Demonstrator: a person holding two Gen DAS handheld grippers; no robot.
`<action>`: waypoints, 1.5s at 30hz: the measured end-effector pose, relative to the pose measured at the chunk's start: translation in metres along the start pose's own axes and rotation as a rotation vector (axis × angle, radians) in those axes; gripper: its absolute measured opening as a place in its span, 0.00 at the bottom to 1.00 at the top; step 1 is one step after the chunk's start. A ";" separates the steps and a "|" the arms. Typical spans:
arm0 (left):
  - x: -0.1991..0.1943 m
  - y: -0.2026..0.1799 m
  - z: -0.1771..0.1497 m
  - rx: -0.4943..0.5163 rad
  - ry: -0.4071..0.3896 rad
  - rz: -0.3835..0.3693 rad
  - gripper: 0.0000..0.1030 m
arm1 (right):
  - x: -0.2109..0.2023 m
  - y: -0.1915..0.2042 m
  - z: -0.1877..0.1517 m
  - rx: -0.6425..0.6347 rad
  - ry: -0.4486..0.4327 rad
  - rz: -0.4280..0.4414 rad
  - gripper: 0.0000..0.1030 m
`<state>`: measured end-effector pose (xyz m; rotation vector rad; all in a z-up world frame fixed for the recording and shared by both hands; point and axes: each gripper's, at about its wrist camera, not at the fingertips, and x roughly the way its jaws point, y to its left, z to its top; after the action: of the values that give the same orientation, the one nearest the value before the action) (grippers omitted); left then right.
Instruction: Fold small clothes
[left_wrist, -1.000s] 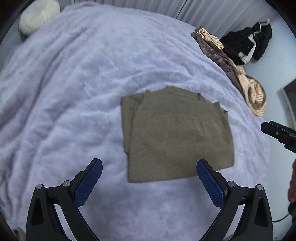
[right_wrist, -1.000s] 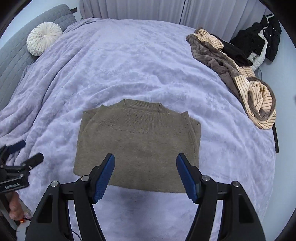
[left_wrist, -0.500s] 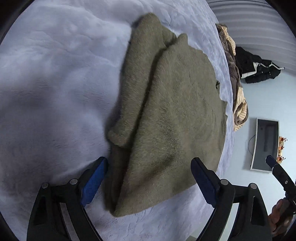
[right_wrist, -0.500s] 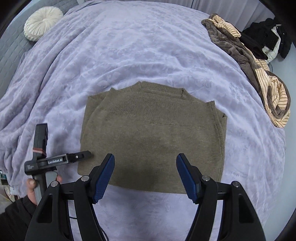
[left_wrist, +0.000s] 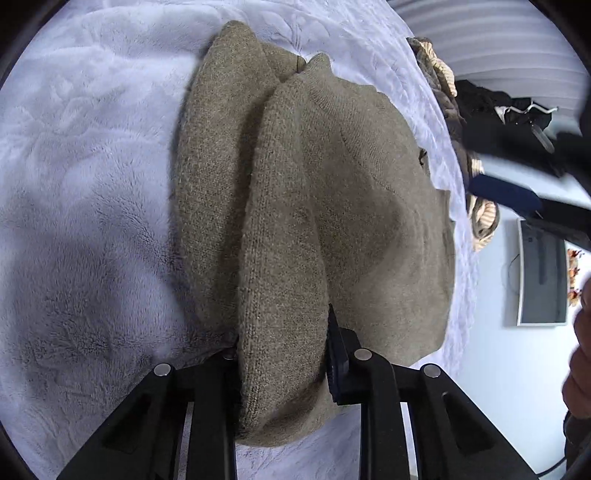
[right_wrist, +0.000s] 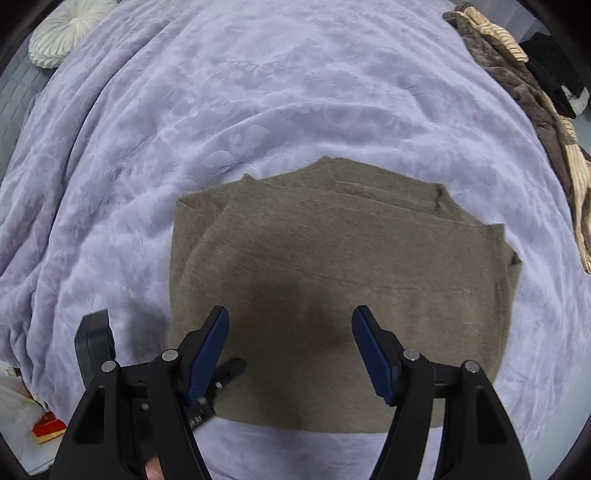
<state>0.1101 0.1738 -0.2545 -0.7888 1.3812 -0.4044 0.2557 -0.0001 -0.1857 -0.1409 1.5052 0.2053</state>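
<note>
While the sweater (right_wrist: 343, 280) is lying part-folded, sides tucked in, on the near half of the blanket (right_wrist: 258, 92):
Left gripper (left_wrist: 282, 343): jaws just closing, now pinching the near-left hem.
Right gripper (right_wrist: 290, 347): hanging spread wide over the near hem, grasping nothing.
Remaining: probably folding hem toward collar.
</note>
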 end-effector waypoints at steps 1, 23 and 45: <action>0.000 0.001 0.000 0.002 -0.003 -0.010 0.25 | 0.010 0.009 0.008 0.000 0.011 0.014 0.70; -0.038 -0.017 -0.018 0.090 -0.155 0.067 0.94 | 0.069 0.044 0.041 -0.036 0.073 0.129 0.20; 0.013 -0.099 -0.004 0.266 -0.058 0.320 0.21 | 0.034 -0.010 0.028 0.038 0.017 0.285 0.25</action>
<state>0.1271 0.0956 -0.1942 -0.3511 1.3388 -0.3027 0.2874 -0.0025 -0.2177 0.1040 1.5416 0.4041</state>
